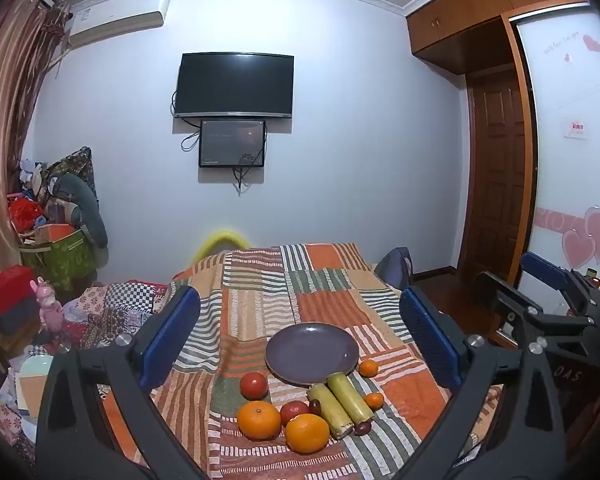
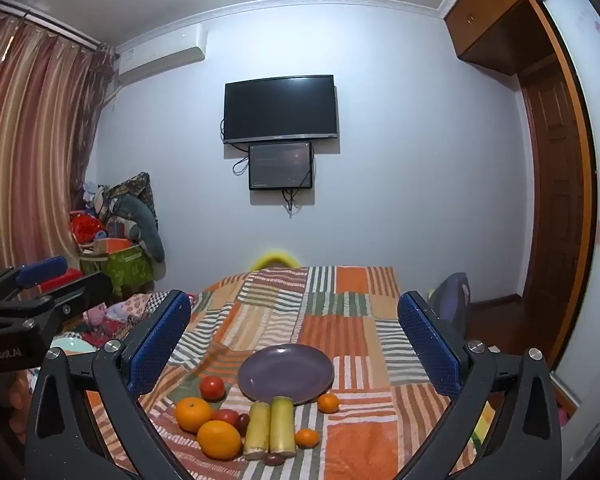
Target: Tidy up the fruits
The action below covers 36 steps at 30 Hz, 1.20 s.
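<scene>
Over patchwork bedspread, left claw and right claw spread wide, empty.

Bed covered by striped patchwork blanket. Purple plate lies on it. Relative to the plate: tomato near-left, small orange just right, two sugarcane pieces touching near rim, two big oranges nearer, left; second tomato between.
</scene>
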Each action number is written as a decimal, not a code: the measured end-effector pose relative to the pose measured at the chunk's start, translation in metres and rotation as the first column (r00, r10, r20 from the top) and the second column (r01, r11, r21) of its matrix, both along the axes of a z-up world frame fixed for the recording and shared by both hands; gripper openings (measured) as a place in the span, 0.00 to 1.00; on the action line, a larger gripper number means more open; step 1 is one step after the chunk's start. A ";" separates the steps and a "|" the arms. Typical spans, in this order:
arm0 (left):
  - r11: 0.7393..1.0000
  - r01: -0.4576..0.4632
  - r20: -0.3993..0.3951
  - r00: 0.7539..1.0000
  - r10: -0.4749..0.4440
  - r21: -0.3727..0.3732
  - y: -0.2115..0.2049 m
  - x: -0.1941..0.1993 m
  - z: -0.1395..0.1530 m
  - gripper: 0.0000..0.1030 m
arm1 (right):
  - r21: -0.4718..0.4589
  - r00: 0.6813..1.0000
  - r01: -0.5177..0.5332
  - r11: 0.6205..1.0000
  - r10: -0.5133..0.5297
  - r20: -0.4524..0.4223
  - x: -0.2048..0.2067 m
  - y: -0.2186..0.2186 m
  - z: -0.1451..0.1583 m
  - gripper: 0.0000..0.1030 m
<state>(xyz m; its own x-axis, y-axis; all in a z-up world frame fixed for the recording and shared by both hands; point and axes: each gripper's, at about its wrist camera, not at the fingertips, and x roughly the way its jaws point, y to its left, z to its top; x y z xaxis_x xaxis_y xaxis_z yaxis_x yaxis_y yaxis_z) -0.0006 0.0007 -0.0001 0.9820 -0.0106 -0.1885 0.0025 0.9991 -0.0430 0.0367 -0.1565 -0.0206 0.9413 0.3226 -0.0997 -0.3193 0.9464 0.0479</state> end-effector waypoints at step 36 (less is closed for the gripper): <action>1.000 -0.011 -0.008 1.000 0.011 0.026 -0.004 0.001 -0.005 0.98 | -0.012 1.000 0.000 1.000 0.000 -0.028 0.001 0.003 -0.004 1.00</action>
<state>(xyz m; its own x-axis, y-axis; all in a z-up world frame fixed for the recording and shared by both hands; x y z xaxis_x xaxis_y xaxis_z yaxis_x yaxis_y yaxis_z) 0.0008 -0.0033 -0.0050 0.9805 0.0048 -0.1967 -0.0084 0.9998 -0.0175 0.0378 -0.1536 -0.0244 0.9381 0.3212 -0.1297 -0.3180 0.9470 0.0450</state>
